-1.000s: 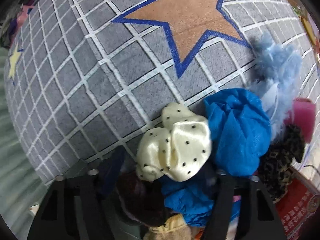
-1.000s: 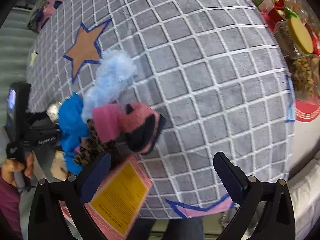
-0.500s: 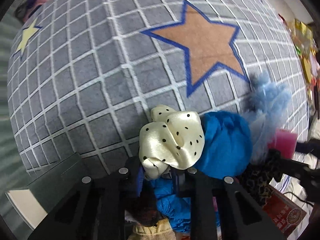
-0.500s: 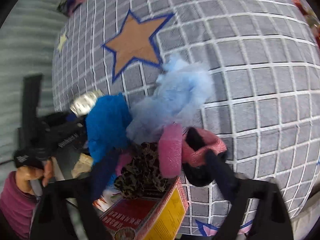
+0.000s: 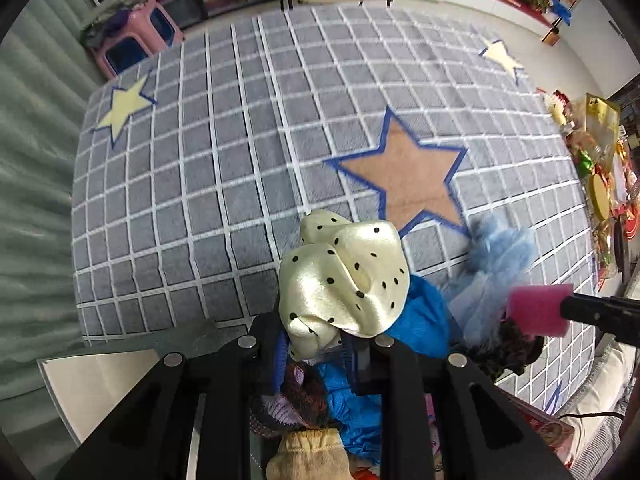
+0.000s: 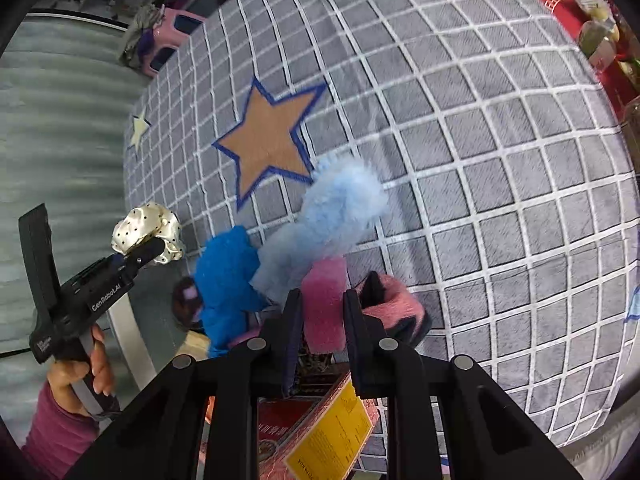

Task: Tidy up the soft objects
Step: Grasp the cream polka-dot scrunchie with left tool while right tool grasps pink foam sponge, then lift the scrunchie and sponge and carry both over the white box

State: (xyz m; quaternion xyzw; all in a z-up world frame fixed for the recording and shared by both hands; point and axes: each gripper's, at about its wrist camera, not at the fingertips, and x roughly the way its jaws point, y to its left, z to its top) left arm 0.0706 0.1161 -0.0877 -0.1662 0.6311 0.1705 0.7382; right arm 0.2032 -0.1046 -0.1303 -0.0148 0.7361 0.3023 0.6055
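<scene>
Left hand-held gripper (image 5: 316, 344): jaws pressed onto the cream satin scrunchie with black dots (image 5: 346, 276), which is held above the pile, clear of the carpet.
Right hand-held gripper (image 6: 320, 320): its jaws have just been closing and now pinch the pink fuzzy band (image 6: 324, 304) from both sides (its pink-and-black end (image 6: 394, 306) trails to the right).
Pile of soft things: a bright blue crinkled cloth (image 6: 226, 276), a pale blue fluffy piece (image 6: 328, 220) and a dark leopard-print piece (image 5: 508, 350) lie bunched together, touching, near the carpet's near edge.
Carpet: grey plush carpet with a white grid (image 6: 480, 160); a tan star edged in blue (image 6: 268, 136) sits just beyond the pile.
Open room: bare carpet stretches wide to the far side and the right.
Edges: a red box with a yellow label (image 6: 320, 432) lies at the near edge under the right jaws; jars and packets (image 5: 600, 176) crowd the right rim; a pink plastic stool (image 5: 136, 36) stands off the far corner.
</scene>
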